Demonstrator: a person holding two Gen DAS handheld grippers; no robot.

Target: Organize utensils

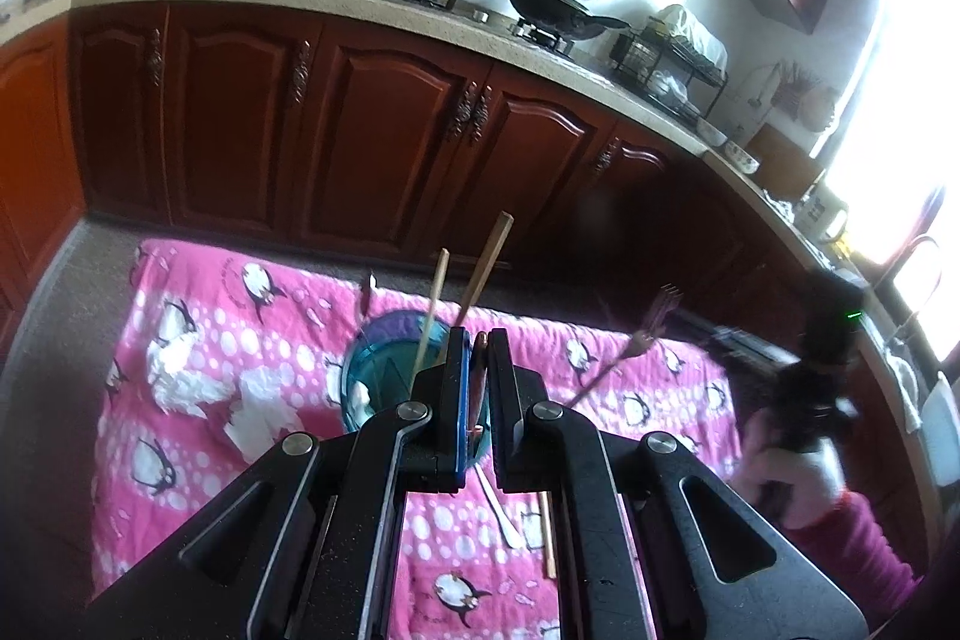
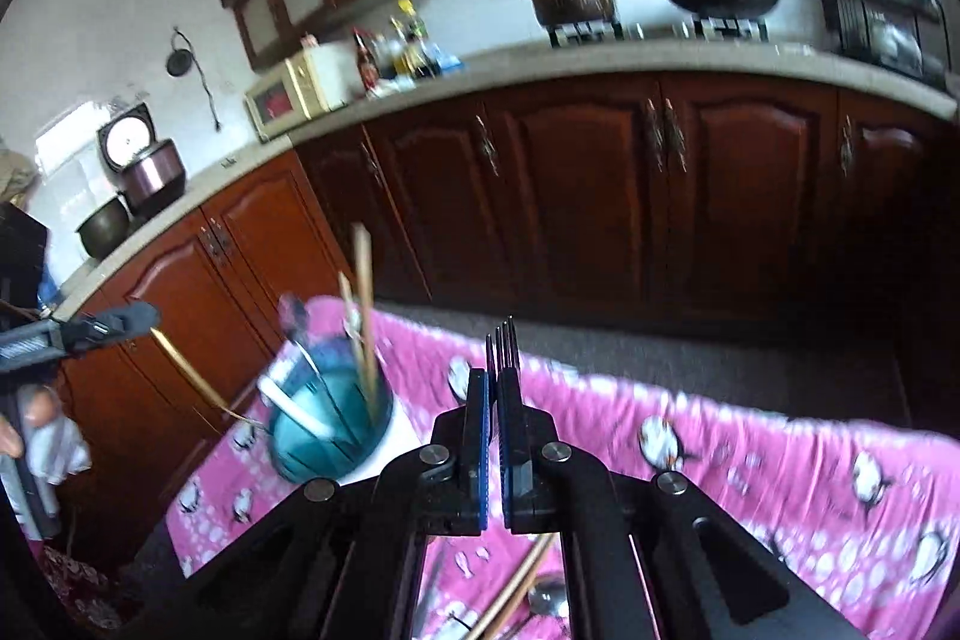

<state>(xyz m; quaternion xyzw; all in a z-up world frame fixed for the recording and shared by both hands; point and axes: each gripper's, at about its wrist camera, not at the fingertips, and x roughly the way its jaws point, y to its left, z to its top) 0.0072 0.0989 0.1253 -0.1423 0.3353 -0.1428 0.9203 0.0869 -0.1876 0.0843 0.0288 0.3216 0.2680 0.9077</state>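
A pink cloth (image 1: 198, 340) covers a low surface before dark cabinets (image 1: 360, 124). On it stands one teal cup (image 2: 324, 424) holding two chopsticks (image 1: 480, 274). The left gripper (image 1: 478, 340) is clamped on a thin reddish utensil at the cup. The right gripper (image 2: 495, 376) is closed on one fork (image 2: 503, 346), tines up. Only the right view shows a spoon (image 2: 546, 595) below; it is blurred.

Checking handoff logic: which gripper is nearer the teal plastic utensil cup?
Left. The left gripper sits right at the teal plastic utensil cup, fingers shut on a thin brown utensil. The right gripper, shut on a metal fork, is off to the cup's side.
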